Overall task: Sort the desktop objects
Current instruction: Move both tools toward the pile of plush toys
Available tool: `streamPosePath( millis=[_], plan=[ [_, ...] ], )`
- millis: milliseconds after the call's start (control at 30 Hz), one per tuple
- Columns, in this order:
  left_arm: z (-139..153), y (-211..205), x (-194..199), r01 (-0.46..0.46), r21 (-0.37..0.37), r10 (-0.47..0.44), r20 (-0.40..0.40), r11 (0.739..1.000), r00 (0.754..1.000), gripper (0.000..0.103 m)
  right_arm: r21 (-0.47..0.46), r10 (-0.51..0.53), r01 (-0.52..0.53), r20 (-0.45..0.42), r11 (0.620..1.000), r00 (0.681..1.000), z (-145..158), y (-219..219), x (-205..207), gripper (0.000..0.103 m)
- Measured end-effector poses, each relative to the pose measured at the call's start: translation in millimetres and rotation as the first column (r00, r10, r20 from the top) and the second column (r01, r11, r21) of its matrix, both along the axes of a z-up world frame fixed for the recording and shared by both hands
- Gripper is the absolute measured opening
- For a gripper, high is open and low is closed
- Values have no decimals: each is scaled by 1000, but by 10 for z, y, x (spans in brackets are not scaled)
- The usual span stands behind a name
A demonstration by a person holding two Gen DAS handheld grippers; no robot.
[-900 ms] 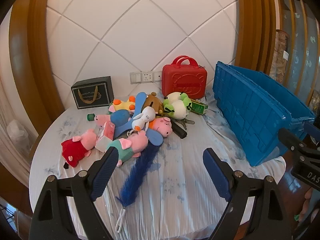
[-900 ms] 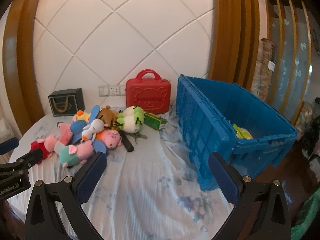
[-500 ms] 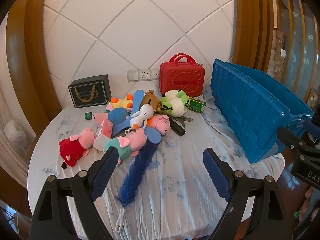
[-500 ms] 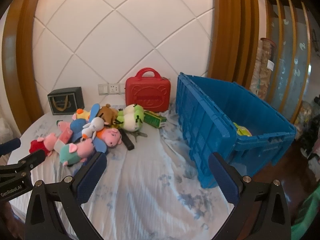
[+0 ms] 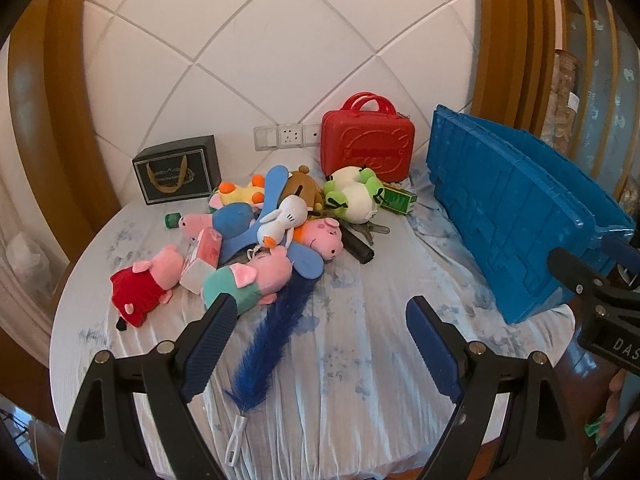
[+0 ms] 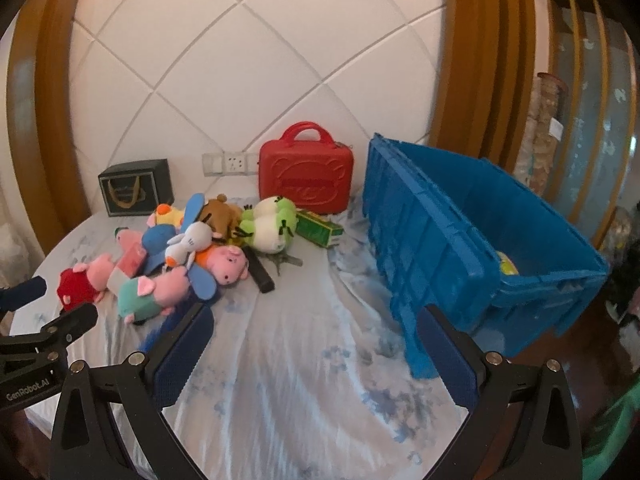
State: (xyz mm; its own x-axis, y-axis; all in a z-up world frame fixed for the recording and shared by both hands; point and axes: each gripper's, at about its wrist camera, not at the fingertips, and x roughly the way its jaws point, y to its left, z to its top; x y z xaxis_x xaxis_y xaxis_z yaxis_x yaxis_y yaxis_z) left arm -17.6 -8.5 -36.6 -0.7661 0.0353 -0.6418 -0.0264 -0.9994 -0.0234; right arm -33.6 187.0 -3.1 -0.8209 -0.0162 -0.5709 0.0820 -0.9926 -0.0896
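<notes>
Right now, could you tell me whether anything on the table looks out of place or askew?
Yes: the blue crate sits tilted, with its near end past the table edge. The soft toys lie in a jumbled heap, with a blue feather poking out beneath.

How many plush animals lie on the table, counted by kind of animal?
Pigs: 4 (red pig, teal pig, orange pig, blue pig)
Birds: 2 (yellow bird, white bird)
Bears: 1 (brown bear)
Frogs: 1 (green frog)
Total: 8
</notes>
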Motion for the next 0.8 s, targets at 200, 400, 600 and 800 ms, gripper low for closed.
streamPosePath(
  millis=[200, 400, 600, 800],
  plan=[
    [-103, 28, -293, -41, -10, 42, 38, 999, 998, 87, -8, 62, -62, 45, 998, 997, -131, -42, -385, 103],
    [-303, 14, -610, -148, -13, 149, 102, 989, 984, 87, -19, 120, -119, 98, 993, 988, -306, -77, -833, 103],
    [-574, -46, -922, -203, -40, 207, 183, 978, 961, 87, -49, 195, -189, 167, 981, 967, -596, -163, -1222, 103],
    [-886, -262, -1135, -232, -19, 229, 263, 972, 937, 87, -62, 221, -213, 253, 975, 942, -980, -264, -1601, 103]
  ],
)
